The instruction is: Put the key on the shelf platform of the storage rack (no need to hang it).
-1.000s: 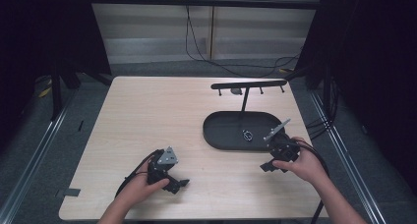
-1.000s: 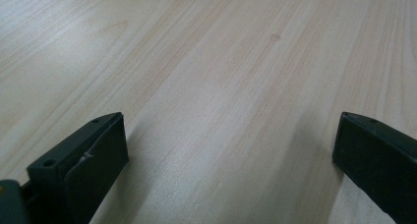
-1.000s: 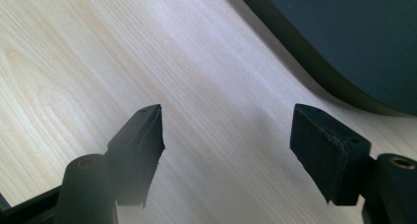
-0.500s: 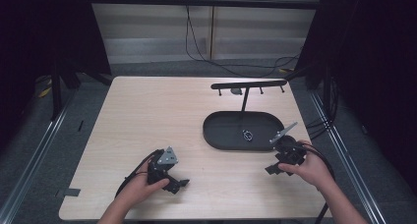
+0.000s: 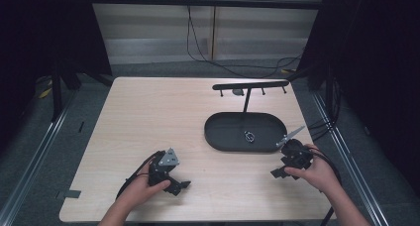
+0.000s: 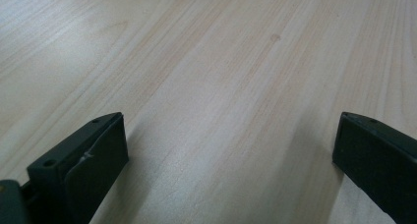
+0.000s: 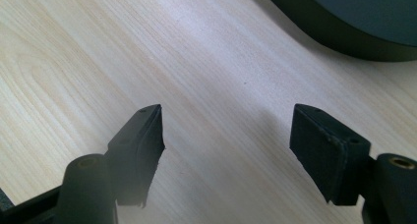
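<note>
Table (image 5: 148,117): pale wood, seen whole from the high view, dark surroundings on both sides.

Tray (image 5: 223,132): black oval, right half of the table, mid-depth. A thin post rises from its far edge and carries a black crossbar (image 5: 250,85) with short pegs hanging under it; one small grey item hangs near the bar's middle, too small to identify. Inside the tray lies a small metallic object (image 5: 249,136), right of centre; shape not resolvable, possibly a ring or clip.

Left gripper (image 5: 179,185): near-left part of the table, held by the left hand (image 5: 143,190), grey plate on top, cable looping off to the left. Forearm cut off by the bottom edge. In the left gripper view the jaws stand wide apart with bare wood between them, nothing held; both jaws are cut by the frame edges.

Right gripper (image 5: 278,173): near-right, just beside the tray's near-right rim, held by the right hand (image 5: 317,174), which covers most of its body. Its grey plate sticks up toward the tray. In the right gripper view the jaws are well spread over bare wood, nothing between them; the tray's rim (image 7: 339,32) crosses the top right corner, apart from the jaws.
</note>
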{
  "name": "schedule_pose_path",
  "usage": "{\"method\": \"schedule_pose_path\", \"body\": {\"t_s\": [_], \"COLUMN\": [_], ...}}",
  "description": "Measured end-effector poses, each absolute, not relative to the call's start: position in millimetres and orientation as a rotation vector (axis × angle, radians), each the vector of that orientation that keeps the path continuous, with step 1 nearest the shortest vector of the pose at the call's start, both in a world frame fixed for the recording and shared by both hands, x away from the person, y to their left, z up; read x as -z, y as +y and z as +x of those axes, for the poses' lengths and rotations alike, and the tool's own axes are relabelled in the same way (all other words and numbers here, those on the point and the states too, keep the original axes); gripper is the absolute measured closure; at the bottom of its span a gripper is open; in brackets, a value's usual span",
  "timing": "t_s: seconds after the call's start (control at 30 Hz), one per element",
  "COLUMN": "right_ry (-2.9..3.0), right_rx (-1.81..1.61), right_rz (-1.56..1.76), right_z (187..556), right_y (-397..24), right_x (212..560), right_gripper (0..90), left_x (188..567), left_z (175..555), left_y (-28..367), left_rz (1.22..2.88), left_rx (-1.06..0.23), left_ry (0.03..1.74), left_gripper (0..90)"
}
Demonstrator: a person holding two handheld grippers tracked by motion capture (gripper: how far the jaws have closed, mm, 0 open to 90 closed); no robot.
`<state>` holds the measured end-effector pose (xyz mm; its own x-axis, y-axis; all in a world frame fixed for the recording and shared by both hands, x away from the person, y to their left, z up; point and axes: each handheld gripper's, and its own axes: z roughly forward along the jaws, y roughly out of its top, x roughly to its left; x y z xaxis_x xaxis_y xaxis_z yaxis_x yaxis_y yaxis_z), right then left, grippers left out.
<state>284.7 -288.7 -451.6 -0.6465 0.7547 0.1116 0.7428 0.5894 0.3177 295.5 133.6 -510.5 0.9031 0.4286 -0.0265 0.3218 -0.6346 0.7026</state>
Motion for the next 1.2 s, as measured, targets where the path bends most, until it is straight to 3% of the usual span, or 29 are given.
{"method": "schedule_pose_path", "body": {"t_s": [1.2], "right_ry": [2.735], "right_rx": [-0.531], "right_rz": [1.35], "right_z": [265.9], "right_y": [-309.1], "right_x": [470.0], "right_gripper": [28.7], "left_x": [510.4], "left_z": [295.5], "left_y": [133.7], "left_rz": [2.309], "left_rx": [-0.183], "left_ry": [0.533], "left_gripper": [0.0]}}
